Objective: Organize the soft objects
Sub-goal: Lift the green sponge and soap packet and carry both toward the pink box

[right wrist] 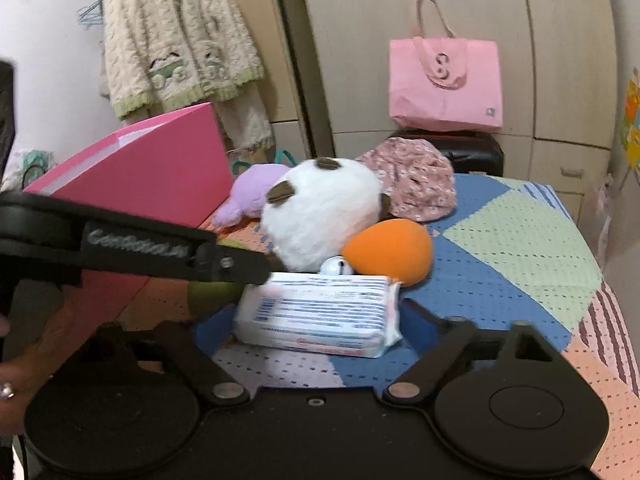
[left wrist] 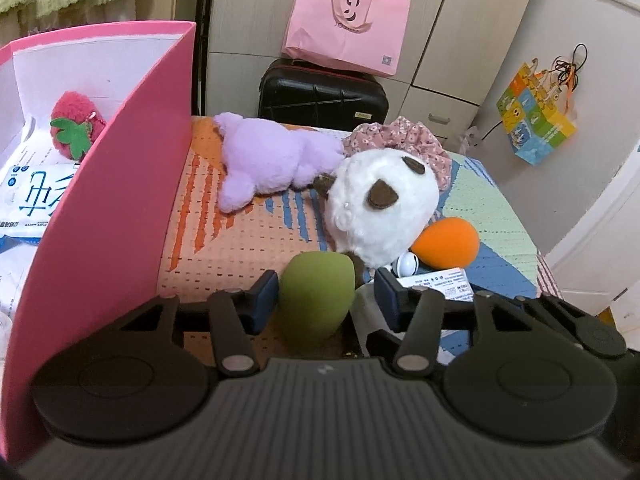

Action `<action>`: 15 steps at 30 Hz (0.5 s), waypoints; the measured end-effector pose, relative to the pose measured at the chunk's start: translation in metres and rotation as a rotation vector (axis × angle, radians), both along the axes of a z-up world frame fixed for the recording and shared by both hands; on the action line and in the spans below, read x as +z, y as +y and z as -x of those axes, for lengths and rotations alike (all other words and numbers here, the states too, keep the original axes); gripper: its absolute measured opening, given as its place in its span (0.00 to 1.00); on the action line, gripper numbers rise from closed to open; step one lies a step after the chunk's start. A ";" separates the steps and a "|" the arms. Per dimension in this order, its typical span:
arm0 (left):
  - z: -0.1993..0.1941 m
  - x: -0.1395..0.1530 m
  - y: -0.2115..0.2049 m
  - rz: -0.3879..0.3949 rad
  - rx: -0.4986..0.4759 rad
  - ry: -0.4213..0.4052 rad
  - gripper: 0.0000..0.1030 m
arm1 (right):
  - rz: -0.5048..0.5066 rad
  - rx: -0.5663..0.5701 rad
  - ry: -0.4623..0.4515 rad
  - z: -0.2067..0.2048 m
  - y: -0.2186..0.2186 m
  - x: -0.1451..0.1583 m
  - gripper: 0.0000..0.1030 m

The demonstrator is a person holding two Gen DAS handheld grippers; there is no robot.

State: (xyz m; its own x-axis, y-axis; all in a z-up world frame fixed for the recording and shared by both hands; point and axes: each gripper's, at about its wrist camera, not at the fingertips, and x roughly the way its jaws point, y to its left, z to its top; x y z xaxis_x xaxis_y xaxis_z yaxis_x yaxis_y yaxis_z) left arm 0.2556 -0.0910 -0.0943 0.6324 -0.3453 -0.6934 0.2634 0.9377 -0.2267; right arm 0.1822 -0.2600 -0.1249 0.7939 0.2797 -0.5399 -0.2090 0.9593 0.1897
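Beside the pink box [left wrist: 120, 184], the green sponge [left wrist: 316, 292] is straddled by the left gripper [left wrist: 326, 296], left pad touching, right apart, presumably for boxing; the tissue pack [right wrist: 320, 312] is bracketed by the right gripper [right wrist: 316, 330], unclamped.

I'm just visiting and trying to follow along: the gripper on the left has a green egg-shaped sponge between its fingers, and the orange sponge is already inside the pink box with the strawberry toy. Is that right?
Not quite. The orange sponge is not in the pink box; it lies on the patterned mat beside the white plush, as the left wrist view shows. The left gripper does have the green egg-shaped sponge between its fingers, and the strawberry toy is in the box.
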 end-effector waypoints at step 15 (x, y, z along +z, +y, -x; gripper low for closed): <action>0.008 0.010 -0.003 -0.008 0.018 -0.033 0.35 | 0.025 -0.019 0.014 0.009 0.000 0.003 0.80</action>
State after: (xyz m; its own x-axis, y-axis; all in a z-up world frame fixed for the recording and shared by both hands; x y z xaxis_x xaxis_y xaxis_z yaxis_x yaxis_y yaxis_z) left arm 0.2472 -0.0942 -0.0846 0.6612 -0.3279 -0.6748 0.2534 0.9442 -0.2105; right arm 0.1733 -0.2597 -0.1218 0.7913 0.2512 -0.5574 -0.1883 0.9675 0.1688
